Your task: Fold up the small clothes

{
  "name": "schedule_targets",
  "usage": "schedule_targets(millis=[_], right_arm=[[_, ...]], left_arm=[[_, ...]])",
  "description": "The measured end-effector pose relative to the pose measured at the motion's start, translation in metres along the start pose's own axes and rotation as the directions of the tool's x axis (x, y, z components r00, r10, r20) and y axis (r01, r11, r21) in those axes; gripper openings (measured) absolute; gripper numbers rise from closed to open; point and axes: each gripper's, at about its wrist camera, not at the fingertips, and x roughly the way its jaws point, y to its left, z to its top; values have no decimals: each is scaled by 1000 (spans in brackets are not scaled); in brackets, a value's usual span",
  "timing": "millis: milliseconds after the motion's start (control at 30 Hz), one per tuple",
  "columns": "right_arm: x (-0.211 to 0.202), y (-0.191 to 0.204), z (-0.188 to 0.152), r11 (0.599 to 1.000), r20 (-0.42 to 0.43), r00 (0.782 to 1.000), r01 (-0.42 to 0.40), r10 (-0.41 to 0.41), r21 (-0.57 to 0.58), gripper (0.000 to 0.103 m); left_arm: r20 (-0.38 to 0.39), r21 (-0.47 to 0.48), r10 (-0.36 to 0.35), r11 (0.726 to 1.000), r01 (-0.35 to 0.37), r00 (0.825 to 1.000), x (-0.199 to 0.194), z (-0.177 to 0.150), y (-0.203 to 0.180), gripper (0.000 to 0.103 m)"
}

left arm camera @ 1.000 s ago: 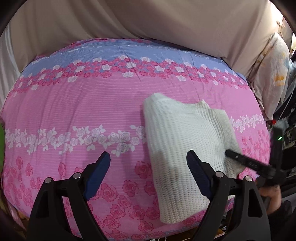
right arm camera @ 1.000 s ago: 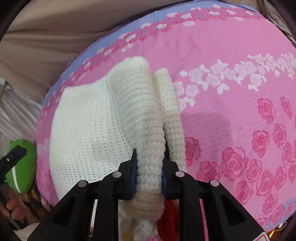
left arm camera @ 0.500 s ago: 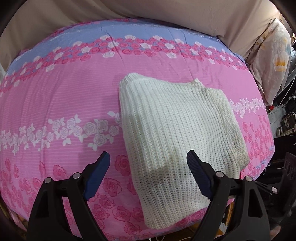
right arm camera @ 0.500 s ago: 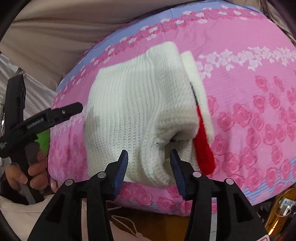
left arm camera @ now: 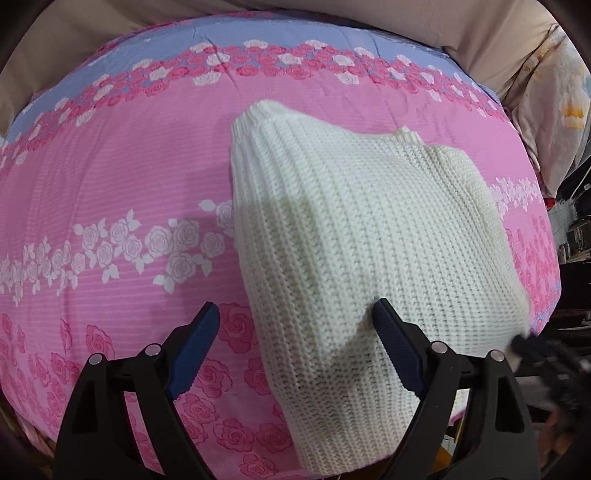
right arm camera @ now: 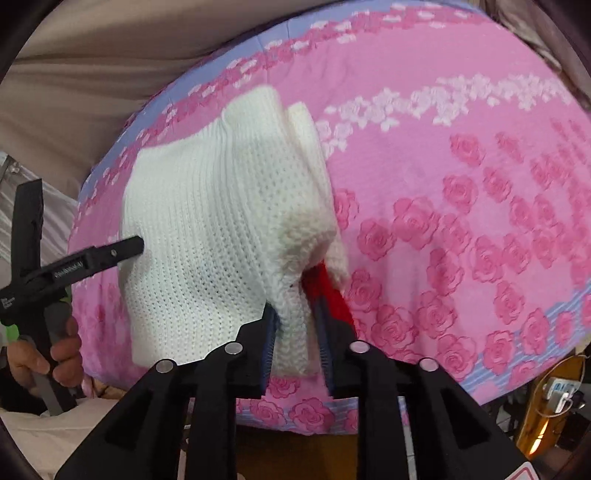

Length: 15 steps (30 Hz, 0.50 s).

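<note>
A white knit garment [left arm camera: 362, 236] lies folded on the pink rose bedspread [left arm camera: 122, 192], near its front right edge. My left gripper [left arm camera: 295, 306] hangs open over the garment's near left side, and its right pad [left arm camera: 391, 332] dents the knit. In the right wrist view, my right gripper [right arm camera: 297, 332] has a bunched fold of the white knit garment [right arm camera: 207, 229] between its jaws, which are opening while the pads still touch the cloth. Red fabric [right arm camera: 330, 291] shows under that fold. A finger of the left gripper [right arm camera: 110, 253] rests at the garment's left edge.
Beige bedding [left arm camera: 369, 18] rises behind the bedspread, and a flowered pillow [left arm camera: 554, 110] lies at the far right. A person's hand [right arm camera: 62, 350] holds the left gripper's handle. The bed's near edge drops to a cluttered floor with a power strip [right arm camera: 557, 391].
The left gripper has come down closer over the garment, still open. The right gripper has drawn back toward the bed's edge with the fold between its jaws, and red fabric has come into sight.
</note>
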Motion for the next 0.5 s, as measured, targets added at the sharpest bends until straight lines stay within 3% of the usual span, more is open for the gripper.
schedule_targets(millis=[167,233,333,367,400,433,500], right_arm=[[-32,28,49,992,112,994,25,-11,-128,58],[-14,37,71,988,123,992,20,-1,-154,59],[39,41,100,988,60,997,48,-40,-149,59],[52,40,104,988,40,998,51,-45,-144,57],[65,39,107,990,12,999,44,-42,-136,34],[71,39,106,991,-6,1000,25,-26,-129,21],[59,46,108,992,33,999,-22,26,-122,16]], left_arm=[[6,4,12,1000,-12,1000,0,0,2,83],[9,-8,12,1000,-12,1000,0,0,2,83],[17,-13,20,1000,-19,1000,-2,1,0,83],[18,-12,21,1000,-21,1000,-1,0,0,83],[20,-12,25,1000,-24,999,-2,0,-1,83],[23,-14,27,1000,-27,999,-2,0,-2,83],[32,-15,35,999,-35,999,-3,1,-3,83]])
